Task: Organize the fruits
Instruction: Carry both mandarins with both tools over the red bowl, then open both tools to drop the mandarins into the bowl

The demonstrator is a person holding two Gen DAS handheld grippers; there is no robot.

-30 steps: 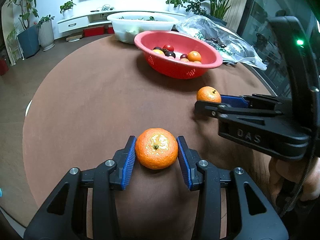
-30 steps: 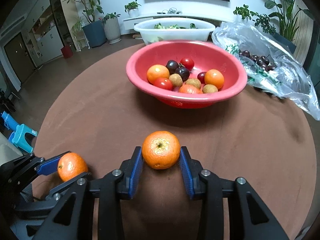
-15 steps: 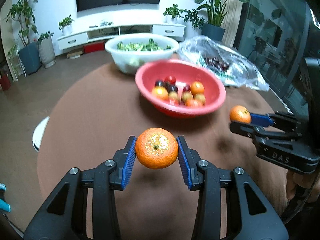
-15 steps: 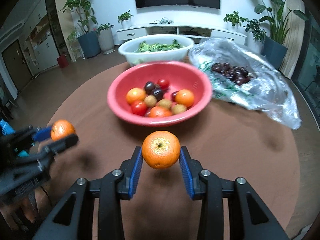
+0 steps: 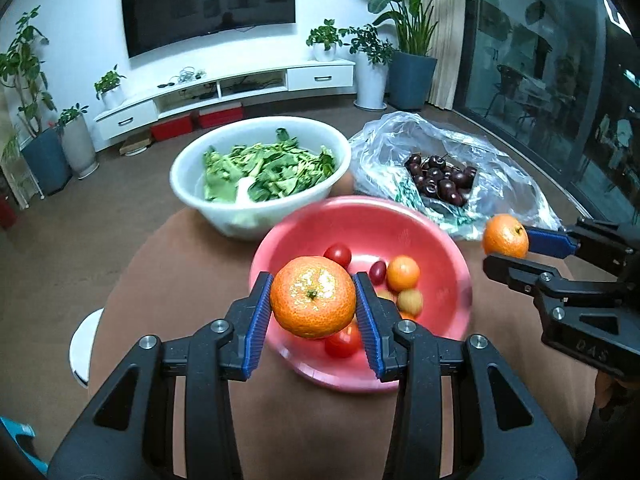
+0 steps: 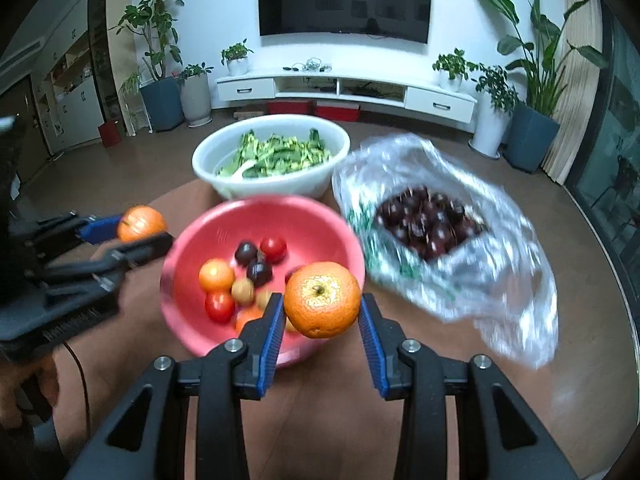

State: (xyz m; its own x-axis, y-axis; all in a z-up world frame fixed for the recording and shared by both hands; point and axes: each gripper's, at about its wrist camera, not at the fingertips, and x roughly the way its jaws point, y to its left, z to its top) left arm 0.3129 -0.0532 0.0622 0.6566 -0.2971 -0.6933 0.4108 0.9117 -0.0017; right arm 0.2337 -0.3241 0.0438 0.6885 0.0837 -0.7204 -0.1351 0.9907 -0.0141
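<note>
My left gripper [image 5: 314, 300] is shut on an orange mandarin [image 5: 313, 297], held in the air above the near rim of the red basket [image 5: 448, 292]. My right gripper [image 6: 322, 304] is shut on a second mandarin [image 6: 322, 299], also lifted, over the basket's [image 6: 180, 292] near right rim. Each gripper shows in the other's view, the right one [image 5: 506, 246] with its mandarin [image 5: 505, 235] and the left one [image 6: 140, 232] with its mandarin [image 6: 141, 222]. The basket holds several small fruits: cherry tomatoes [image 6: 219, 305], dark plums [image 6: 259, 273], an orange fruit [image 5: 403, 273].
A white bowl of green leaves [image 5: 260, 172] stands behind the basket. A clear plastic bag of dark cherries [image 6: 430, 224] lies to the right of it. All sit on a round brown table [image 5: 168, 280]. A white stool [image 5: 82, 344] shows at the table's left edge.
Both grippers have risen off the table with their mandarins and moved forward toward the red basket, which now lies right under the fruit. The grips have not changed.
</note>
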